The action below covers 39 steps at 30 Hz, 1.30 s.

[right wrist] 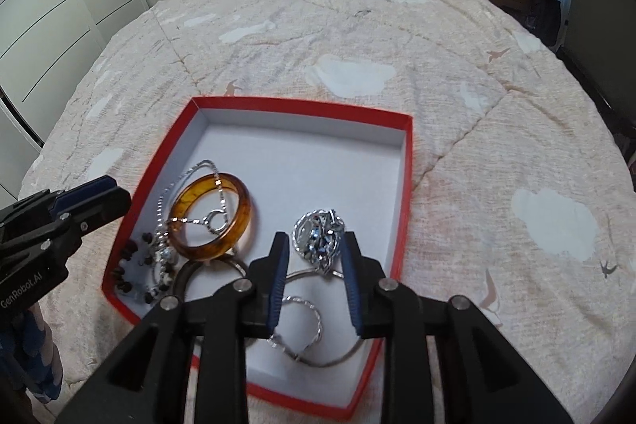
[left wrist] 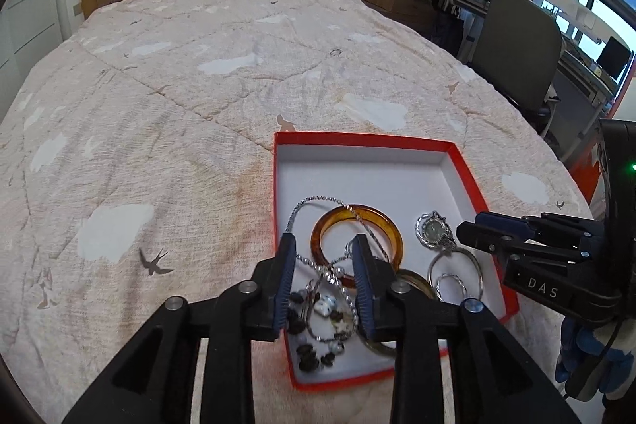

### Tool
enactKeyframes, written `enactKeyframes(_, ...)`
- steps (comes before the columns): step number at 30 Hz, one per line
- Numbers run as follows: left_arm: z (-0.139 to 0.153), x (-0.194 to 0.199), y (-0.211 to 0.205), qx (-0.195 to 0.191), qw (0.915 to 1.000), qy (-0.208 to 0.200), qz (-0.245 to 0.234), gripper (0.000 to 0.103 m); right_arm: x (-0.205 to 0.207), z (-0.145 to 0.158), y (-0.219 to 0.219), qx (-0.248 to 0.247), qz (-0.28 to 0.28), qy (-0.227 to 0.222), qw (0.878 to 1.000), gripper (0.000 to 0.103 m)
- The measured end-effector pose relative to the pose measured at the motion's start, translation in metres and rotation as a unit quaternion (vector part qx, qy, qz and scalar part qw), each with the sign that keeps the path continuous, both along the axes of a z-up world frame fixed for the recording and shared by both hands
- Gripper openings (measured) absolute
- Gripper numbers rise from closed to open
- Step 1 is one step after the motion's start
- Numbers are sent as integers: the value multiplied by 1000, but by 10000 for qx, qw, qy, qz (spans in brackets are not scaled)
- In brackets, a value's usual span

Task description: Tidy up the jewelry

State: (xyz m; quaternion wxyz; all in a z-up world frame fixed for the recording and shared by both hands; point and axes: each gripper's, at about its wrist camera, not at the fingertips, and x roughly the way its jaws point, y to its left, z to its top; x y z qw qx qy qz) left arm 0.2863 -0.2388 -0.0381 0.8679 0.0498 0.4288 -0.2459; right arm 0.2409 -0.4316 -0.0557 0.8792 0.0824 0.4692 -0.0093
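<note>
While the bed (left wrist: 198,74) carries the red box (left wrist: 357,140), all the jewelry sits crowded at its near end: amber bangle (left wrist: 391,225), silver chain (left wrist: 314,200), watch (left wrist: 433,227), dark beads (left wrist: 308,360). Both tools stand part open, pads pressing nothing; the left tool (left wrist: 324,281) straddles the chain and beads, the right tool (right wrist: 314,265) hangs just before the watch. Best to pinch one piece alone, low and square, since tangled chains will likely drag their neighbours along.

bangle (right wrist: 210,217) lies left of watch (right wrist: 318,239) in box (right wrist: 302,106).
</note>
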Motion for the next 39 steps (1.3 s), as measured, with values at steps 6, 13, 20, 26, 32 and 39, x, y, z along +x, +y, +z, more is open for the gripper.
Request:
enactKeyframes(6,20,-33,24,25,9996,-145,231,47,-29,22,23,26,59,-121,9999,34)
enactKeyframes(13,36,-78,63,130,9972,-249,687,58,-69,37,67,152,273,-223,9993,38)
enactKeyframes(20,50,-124,105,318,9914,-372,1212,68,-108,55,104,144,397,-396,9983,42)
enactKeyframes(26,60,-155,130,490,9852,-559,1543,74,-137,68,132,54,473,-552,9973,43)
enactKeyframes(32,68,-184,153,483,9808,-826,1697,83,-165,79,149,-84,404,-720,9966,43)
enactKeyframes(39,74,-212,181,389,9764,-1030,1860,92,-191,87,167,-352,298,-927,9946,58)
